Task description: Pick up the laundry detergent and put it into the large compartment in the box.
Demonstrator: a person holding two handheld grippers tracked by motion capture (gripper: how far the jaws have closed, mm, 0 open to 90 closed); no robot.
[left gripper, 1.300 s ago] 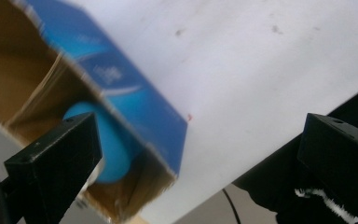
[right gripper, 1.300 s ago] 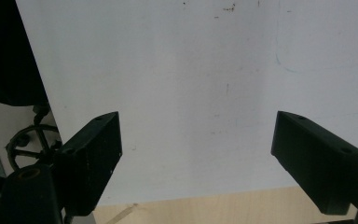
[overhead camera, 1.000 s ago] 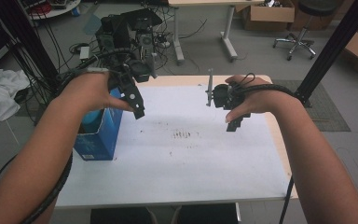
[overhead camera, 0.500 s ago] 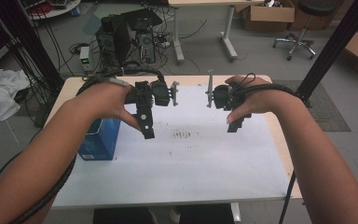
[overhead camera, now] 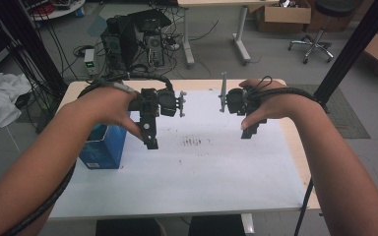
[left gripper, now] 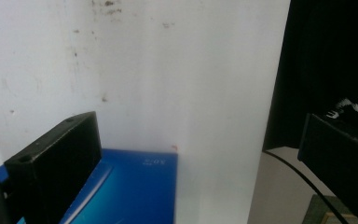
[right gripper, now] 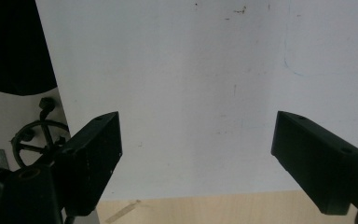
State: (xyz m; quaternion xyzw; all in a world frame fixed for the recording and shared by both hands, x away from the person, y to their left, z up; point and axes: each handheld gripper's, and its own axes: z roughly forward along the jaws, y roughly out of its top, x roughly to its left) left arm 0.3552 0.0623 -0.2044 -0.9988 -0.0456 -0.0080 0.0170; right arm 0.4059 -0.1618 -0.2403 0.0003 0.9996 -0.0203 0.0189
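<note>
White paper (overhead camera: 202, 162) covers the table where my left gripper (overhead camera: 150, 140) and right gripper (overhead camera: 250, 132) hover, jaws wide, beside a blue box (overhead camera: 101, 147).

We see a table (overhead camera: 187, 191) with a sheet (overhead camera: 216, 167) spread over most of its top, and a box (overhead camera: 102, 147) standing on the table's left part, at the sheet's left edge. Our left gripper (overhead camera: 150, 140) hangs above the sheet just right of the box, and our right gripper (overhead camera: 251, 132) hangs above the sheet's right part, well apart from the left one, with smudge marks (overhead camera: 194, 142) on the sheet between them. Behind the table, on the floor, stand computer towers (overhead camera: 133, 42) to the left, a second table's legs (overhead camera: 214, 34) in the middle, and a chair (overhead camera: 320, 34) and carton (overhead camera: 280, 14) to the right.
</note>
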